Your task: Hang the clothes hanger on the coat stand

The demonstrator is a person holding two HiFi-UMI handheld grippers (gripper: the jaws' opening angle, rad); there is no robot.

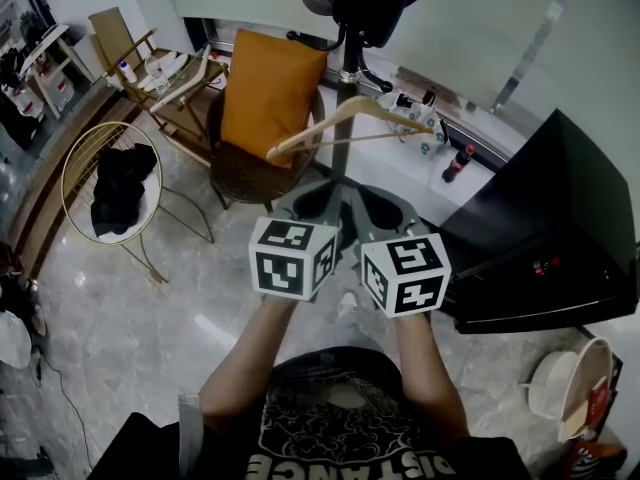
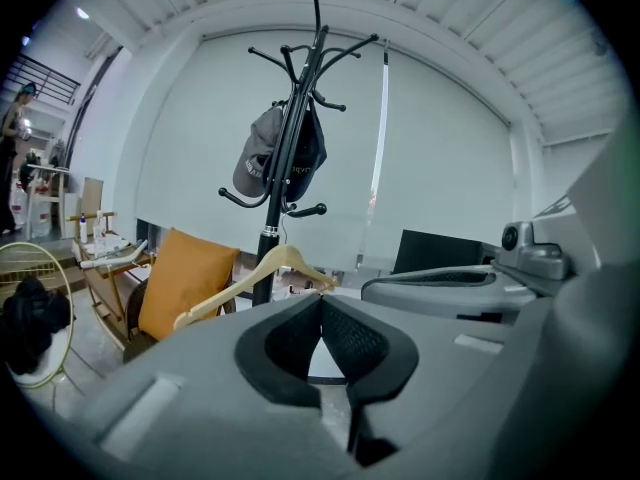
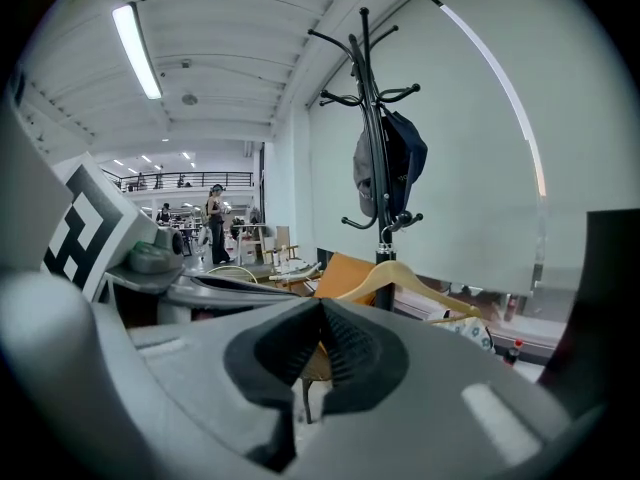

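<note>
Two details are proving hard to read: the hook of the wooden clothes hanger [image 1: 312,128] is vanishing against the dark pole of the coat stand [image 2: 268,243], so what it is hanging from is unclear, and the head view is cutting off the stand's top. Only the gripper views are showing the upper hooks and the whole cap [image 2: 262,158], and the left gripper [image 2: 321,303] and right gripper [image 3: 320,306] each with jaws pressed together on nothing, near the hanger but apart from it. An orange cushion [image 1: 270,88] is sitting behind the hanger's left arm, with a wire basket [image 1: 110,124] of dark clothes further left and a black screen [image 1: 545,238] at the right.
</note>
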